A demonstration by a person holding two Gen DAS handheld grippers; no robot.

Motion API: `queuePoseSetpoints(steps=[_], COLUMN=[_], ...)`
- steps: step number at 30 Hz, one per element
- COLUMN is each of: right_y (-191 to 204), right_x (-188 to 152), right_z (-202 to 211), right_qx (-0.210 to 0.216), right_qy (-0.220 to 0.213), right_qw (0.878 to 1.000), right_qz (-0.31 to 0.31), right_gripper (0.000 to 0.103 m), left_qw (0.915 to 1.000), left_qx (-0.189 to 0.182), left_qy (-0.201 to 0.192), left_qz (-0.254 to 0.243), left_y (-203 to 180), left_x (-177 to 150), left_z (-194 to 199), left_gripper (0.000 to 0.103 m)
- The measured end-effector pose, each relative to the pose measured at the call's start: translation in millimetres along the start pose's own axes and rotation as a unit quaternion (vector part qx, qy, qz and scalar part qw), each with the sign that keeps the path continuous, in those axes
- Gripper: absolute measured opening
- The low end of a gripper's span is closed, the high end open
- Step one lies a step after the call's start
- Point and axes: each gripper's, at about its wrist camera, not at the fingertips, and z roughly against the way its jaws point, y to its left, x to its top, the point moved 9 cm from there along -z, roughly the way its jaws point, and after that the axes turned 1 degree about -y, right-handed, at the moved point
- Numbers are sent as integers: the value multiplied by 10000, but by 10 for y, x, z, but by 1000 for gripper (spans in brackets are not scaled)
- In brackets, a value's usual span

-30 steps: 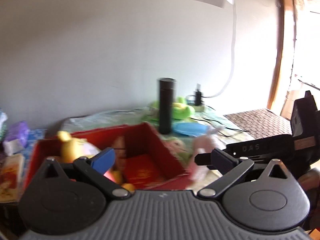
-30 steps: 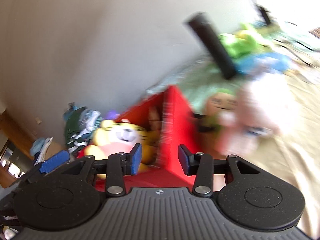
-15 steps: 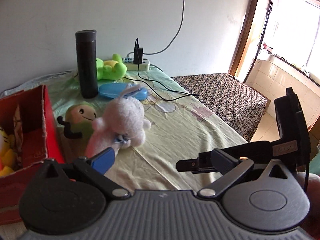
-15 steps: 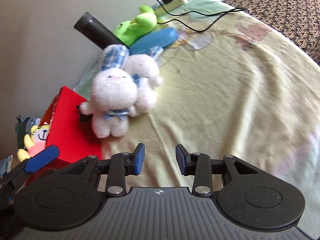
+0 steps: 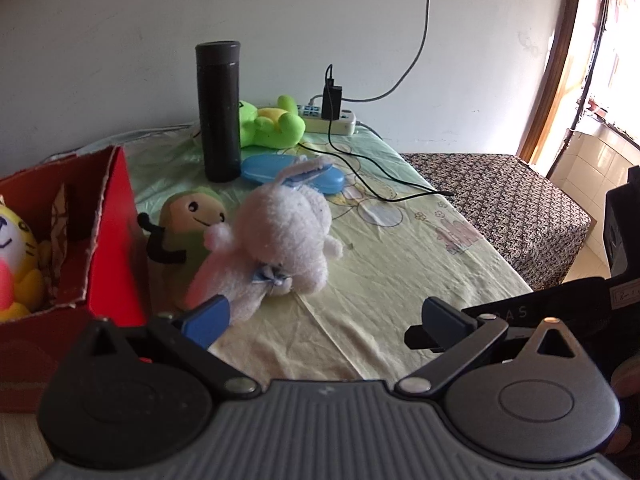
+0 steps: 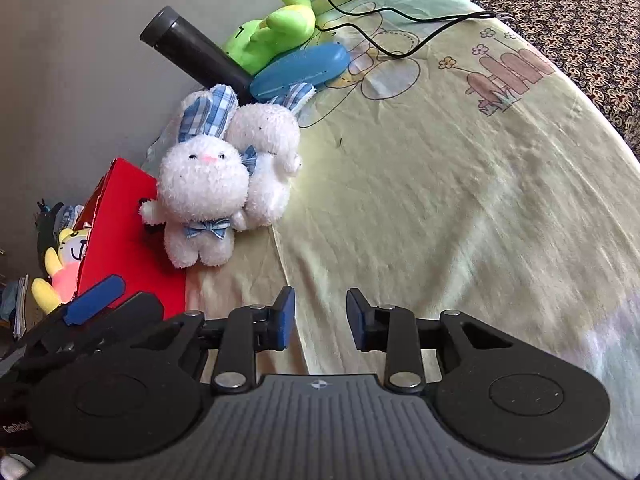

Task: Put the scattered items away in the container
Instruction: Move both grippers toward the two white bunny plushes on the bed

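Note:
Two white bunny plushes (image 6: 204, 188) with blue plaid ears lean together against the red box (image 6: 120, 216) on the pale yellow sheet. In the left wrist view the bunnies (image 5: 280, 240) lie just beyond my left gripper (image 5: 326, 318), which stands wide open and empty. A green-brown smiling plush (image 5: 192, 224) sits between the bunnies and the red box (image 5: 112, 240), which holds a yellow tiger plush (image 5: 16, 256). My right gripper (image 6: 320, 318) hovers over bare sheet to the bunnies' lower right; its jaws are closing with nothing between them.
A black flask (image 5: 218, 112) stands at the back, with a green frog plush (image 5: 272, 124), a blue case (image 5: 292, 170) and a power strip (image 5: 332, 120) with trailing cables. A dark patterned surface (image 5: 500, 208) adjoins on the right.
Both views have swung from the red box over to the bunnies and the sheet and dipped lower. The right gripper's jaws have narrowed. The left gripper stays wide open.

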Motion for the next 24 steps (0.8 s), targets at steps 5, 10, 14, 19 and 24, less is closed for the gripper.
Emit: queuePoseSetpoints(steps=[5,10,14,19,24], right_y=[1,135,235,279,258], right_x=[122,273,383,445,623], right_z=[-126,-280,-375,-400,-387], right_qx=[116,369,476,822,1093], right_qy=[97,173,148,141,-123], right_qw=[9999,9991,9982,9958,9936], right_qz=[-19,96,346,378,238], right_gripper=[32,33,33,33,33], left_qw=[9997,9980,9963,9953,9956], left_qx=[194,436,619,698,716], left_qy=[58,-66,-88,-41,177], left_qz=[-122,-463,-582,-672,-573], left_y=[2,16,78,193,376], left_x=[-33,71,158,265,324], left_z=[-49,-109,-251,-470,-760], left_gripper=[102,102,102,102,102])
